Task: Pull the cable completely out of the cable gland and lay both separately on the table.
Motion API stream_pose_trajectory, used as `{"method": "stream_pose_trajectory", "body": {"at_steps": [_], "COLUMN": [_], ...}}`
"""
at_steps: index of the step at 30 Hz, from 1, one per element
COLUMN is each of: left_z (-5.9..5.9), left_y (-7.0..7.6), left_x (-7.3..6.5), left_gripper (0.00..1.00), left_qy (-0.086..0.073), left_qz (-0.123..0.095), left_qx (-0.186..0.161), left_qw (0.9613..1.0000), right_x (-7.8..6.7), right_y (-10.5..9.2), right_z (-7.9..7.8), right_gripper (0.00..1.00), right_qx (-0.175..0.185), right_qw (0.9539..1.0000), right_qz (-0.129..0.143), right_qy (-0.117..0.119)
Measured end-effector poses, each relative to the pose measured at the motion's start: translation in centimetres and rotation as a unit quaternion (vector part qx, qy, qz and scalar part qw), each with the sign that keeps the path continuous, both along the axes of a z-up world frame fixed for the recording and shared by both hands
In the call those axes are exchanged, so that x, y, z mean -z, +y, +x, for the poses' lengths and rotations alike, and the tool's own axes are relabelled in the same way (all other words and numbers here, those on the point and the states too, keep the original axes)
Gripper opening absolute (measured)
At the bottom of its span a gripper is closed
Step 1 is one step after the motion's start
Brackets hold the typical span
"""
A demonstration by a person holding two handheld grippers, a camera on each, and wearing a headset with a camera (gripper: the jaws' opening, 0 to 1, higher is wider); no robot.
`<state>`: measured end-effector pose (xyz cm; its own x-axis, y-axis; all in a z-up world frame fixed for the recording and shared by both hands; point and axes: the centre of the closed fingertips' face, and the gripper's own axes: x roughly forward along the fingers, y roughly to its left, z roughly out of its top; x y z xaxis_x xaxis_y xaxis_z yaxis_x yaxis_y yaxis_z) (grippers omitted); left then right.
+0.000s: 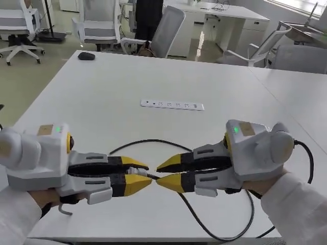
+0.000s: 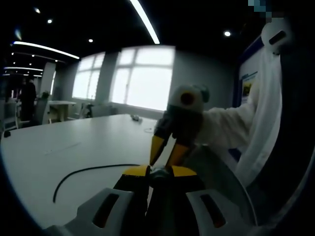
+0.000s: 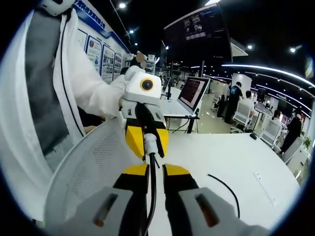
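My left gripper (image 1: 148, 173) is clamped on the cable gland (image 1: 136, 172), a small white piece pinched between its yellow tips. My right gripper (image 1: 159, 174) faces it tip to tip, almost touching. Its jaws are closed on the black cable (image 3: 152, 187) right where it comes out of the gland. In the right gripper view the cable runs up the narrow slot between my own two jaws and straight into the gland's end, so the two parts are not yet separated. I hold both tools over the near edge of the white table (image 1: 102, 97), and a green light glows on top of each body.

From the right gripper's jaws the cable drops to the table and sweeps toward me and to the right in a wide loop. It then curves up around the back of my right sleeve (image 1: 299, 209). Another stretch lies flat on the table in a shallow arc just beyond the jaws.

Farther out, near the middle of the table, lies a white power strip (image 1: 172, 105), and toward the far left corner a dark mouse (image 1: 86, 56). Office chairs (image 1: 168, 30) stand beyond the far edge. In the right gripper view a mesh chair back (image 3: 88, 167) rises beside my jaws, and an open laptop (image 3: 189, 93) sits on a desk behind the left gripper.
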<state>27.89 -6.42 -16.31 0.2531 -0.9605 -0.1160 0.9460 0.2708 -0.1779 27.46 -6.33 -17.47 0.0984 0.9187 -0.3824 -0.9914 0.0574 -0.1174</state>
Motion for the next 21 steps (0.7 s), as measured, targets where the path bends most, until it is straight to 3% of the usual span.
{"method": "stream_pose_trajectory", "body": {"at_steps": [10, 21], "left_z": [-0.03, 0.16], "left_y": [-0.32, -0.15], "left_x": [-0.04, 0.12], "left_gripper": [0.17, 0.17], "left_qy": [0.001, 0.002], "left_qz": [-0.007, -0.004], "left_qx": [-0.006, -0.008], "left_qw": [1.0, 1.0], "right_x": [0.17, 0.34], "right_y": [0.43, 0.6], "right_z": [-0.4, -0.25], "right_gripper": [0.04, 0.04], "right_qx": [-0.014, -0.02], "right_qw": [0.9999, 0.9998], "right_qz": [0.0, -0.001], "right_qy": [0.0, -0.004]}}
